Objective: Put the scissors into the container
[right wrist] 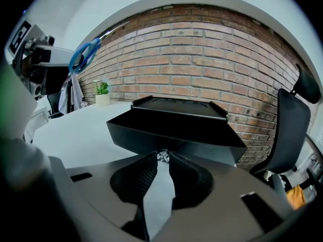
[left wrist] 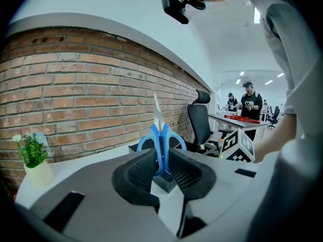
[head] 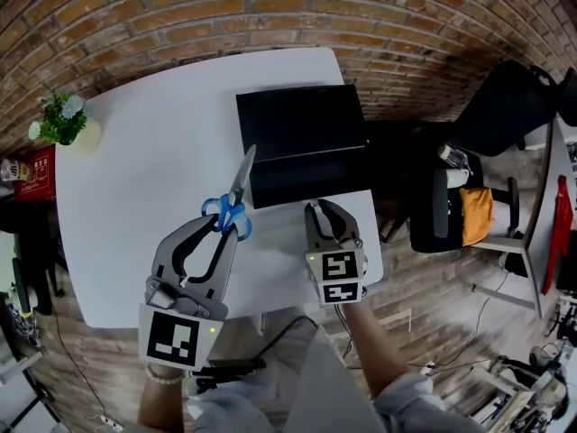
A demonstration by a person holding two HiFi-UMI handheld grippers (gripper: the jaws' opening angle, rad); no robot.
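Note:
Blue-handled scissors (head: 233, 207) are held above the white table (head: 135, 215) by my left gripper (head: 229, 225), which is shut on their handles (left wrist: 160, 140). The blades point up and away, towards the black container's (head: 302, 138) left front corner. In the right gripper view the scissors (right wrist: 84, 56) show high at the left. My right gripper (head: 326, 207) is at the container's near wall (right wrist: 171, 130). Its jaws (right wrist: 162, 159) are nearly closed round a small silver knob (right wrist: 162, 156) on that wall.
A small potted plant (head: 63, 120) stands at the table's far left corner. The container reaches the table's right edge, and a black office chair (head: 451, 206) stands beyond it. A brick wall (head: 270, 7) runs behind the table. People (left wrist: 251, 102) stand at desks far off.

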